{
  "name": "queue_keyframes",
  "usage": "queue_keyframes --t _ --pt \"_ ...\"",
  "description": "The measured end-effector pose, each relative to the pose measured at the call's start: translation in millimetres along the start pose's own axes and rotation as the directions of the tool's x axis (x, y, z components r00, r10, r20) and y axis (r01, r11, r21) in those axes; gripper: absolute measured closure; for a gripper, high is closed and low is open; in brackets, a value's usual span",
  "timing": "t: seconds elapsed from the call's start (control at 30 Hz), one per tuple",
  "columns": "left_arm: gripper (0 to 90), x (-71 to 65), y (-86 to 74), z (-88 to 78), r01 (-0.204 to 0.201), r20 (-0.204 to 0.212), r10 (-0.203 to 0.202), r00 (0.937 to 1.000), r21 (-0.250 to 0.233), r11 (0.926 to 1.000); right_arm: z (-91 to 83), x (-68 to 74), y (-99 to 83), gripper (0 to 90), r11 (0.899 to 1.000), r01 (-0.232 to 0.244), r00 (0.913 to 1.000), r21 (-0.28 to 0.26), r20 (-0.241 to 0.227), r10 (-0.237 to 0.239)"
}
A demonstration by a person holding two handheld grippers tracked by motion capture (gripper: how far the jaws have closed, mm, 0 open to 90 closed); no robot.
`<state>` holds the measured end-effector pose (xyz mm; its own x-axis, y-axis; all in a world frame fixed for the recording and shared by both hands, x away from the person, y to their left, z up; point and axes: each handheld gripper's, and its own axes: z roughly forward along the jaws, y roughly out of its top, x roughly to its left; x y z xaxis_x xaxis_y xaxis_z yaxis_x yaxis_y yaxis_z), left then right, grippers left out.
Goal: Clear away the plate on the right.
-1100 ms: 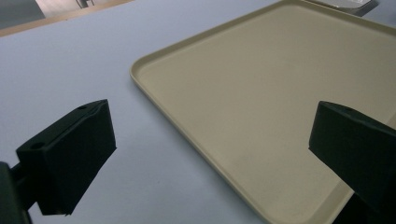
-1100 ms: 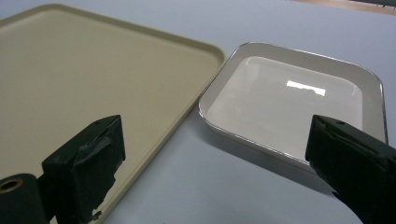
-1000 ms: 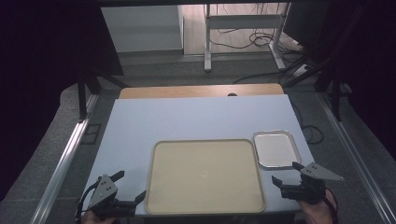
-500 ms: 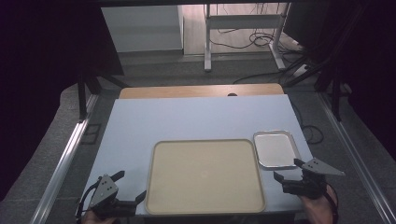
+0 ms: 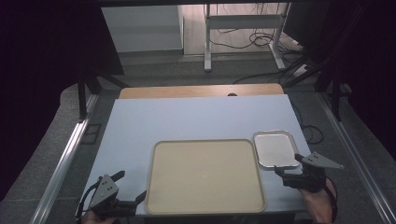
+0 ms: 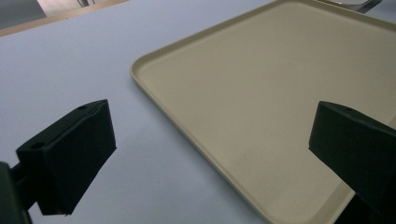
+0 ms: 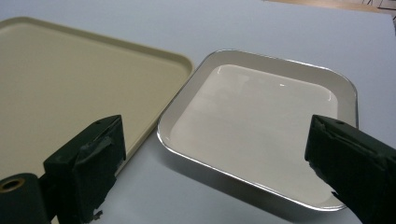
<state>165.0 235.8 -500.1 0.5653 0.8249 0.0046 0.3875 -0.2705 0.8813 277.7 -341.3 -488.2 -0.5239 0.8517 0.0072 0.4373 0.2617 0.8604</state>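
Note:
A large beige tray [image 5: 204, 175] lies empty at the table's near edge, also seen in the left gripper view [image 6: 271, 93] and the right gripper view [image 7: 56, 88]. Right of it sits a small silver metal tray [image 5: 275, 148], empty and shiny [image 7: 261, 121]. My left gripper [image 5: 126, 189] stands open at the beige tray's near left corner, its jaws wide apart [image 6: 210, 154] over the tray's edge. My right gripper [image 5: 288, 164] is open just before the silver tray's near edge, jaws spread to either side of it [image 7: 215, 168].
The pale blue table top [image 5: 196, 116] stretches away behind both trays. A wooden board [image 5: 201, 90] edges its far side. Metal rails [image 5: 65, 158] run along both sides, and cables [image 5: 252, 44] lie on the floor beyond.
My right gripper has shifted slightly forward toward the silver tray. The left gripper has hardly moved.

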Motion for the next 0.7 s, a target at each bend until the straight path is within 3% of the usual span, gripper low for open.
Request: queue_keyframes --t 0.7 --pt "0.2 0.5 -0.1 -0.1 0.004 0.000 -0.004 1.0000 -0.001 1.0000 17.0 -19.1 11.5 5.7 0.999 -0.032 0.9994 0.024 0.015 0.032"
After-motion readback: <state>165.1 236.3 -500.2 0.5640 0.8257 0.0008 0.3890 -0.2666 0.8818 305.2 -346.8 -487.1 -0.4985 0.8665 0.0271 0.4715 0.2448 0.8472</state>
